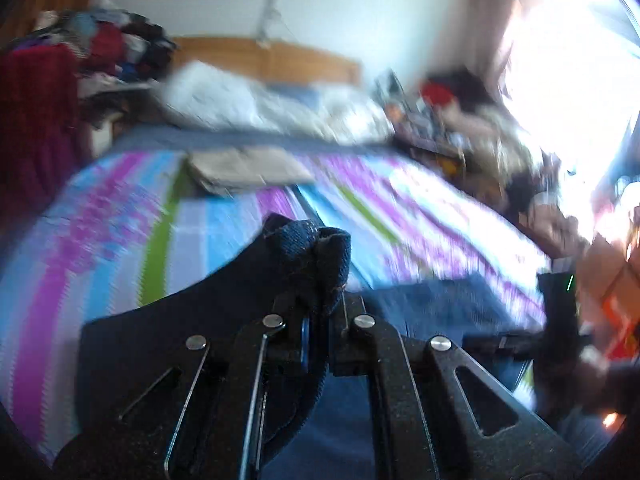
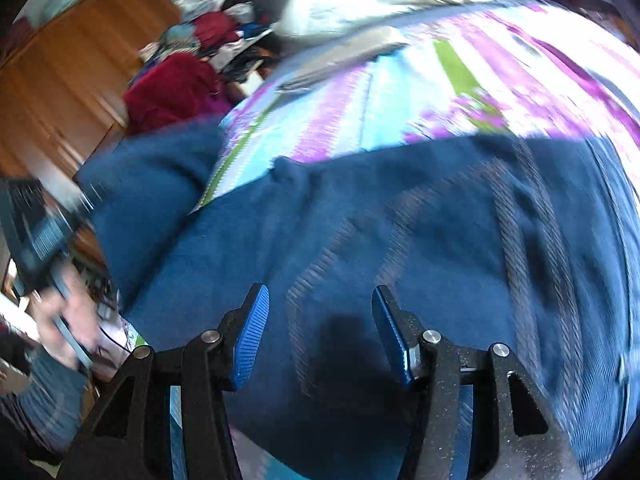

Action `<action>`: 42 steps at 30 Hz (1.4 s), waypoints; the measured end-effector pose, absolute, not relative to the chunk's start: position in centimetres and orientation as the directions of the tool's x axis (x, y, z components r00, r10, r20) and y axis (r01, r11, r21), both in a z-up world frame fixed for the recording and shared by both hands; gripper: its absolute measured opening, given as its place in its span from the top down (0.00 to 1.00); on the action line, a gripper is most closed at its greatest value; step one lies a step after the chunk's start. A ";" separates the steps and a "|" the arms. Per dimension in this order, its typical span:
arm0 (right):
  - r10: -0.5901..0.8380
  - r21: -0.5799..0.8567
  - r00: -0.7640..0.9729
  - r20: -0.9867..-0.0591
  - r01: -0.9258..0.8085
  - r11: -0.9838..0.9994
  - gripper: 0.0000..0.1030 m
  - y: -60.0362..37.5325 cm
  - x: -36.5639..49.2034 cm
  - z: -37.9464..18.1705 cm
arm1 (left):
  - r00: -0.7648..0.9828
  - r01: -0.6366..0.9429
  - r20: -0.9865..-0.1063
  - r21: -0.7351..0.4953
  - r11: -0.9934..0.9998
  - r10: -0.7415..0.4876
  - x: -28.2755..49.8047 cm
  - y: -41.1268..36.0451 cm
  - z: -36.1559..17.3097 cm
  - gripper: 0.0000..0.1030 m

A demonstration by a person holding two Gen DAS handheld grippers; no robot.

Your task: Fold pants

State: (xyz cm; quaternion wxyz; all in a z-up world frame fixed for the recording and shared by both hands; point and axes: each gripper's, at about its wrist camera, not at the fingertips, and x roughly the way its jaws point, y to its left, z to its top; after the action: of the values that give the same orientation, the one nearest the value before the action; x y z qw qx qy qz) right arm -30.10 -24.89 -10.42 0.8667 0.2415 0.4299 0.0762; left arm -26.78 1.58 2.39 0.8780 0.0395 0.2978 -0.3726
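Dark blue denim pants [image 2: 400,220] lie spread over the striped bedspread [image 2: 360,92], with orange stitching showing. My right gripper [image 2: 320,304] hovers open just above the denim, its blue pads [image 2: 254,328] wide apart with nothing between them. In the left wrist view my left gripper [image 1: 320,292] is shut on a bunched fold of the pants [image 1: 316,248], held up off the bed; more denim [image 1: 436,300] trails to the right below it. At the left edge of the right wrist view, a hand [image 2: 68,312] holds the other gripper [image 2: 32,232], with lifted cloth beside it.
A folded beige garment [image 1: 244,168] lies farther up the bedspread [image 1: 120,220]. White bedding [image 1: 248,100] is heaped by the wooden headboard [image 1: 280,60]. A clothes pile [image 1: 100,48] and a maroon garment [image 1: 36,112] stand at the left, clutter [image 1: 460,120] at the right. A wooden wardrobe [image 2: 60,72] is nearby.
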 end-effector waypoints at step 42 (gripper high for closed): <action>0.625 0.699 0.384 -0.680 0.082 0.710 0.88 -14.6 -24.3 -16.5 | 0.616 0.396 -0.699 -0.123 0.910 -0.363 -30.2 13.3 -2.8 0.77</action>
State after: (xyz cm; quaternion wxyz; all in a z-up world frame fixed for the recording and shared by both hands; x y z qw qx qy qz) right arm -24.31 -14.57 -16.51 0.7609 0.3362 0.5255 0.1785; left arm -30.25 13.32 -2.78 0.8986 0.0216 0.3840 -0.2110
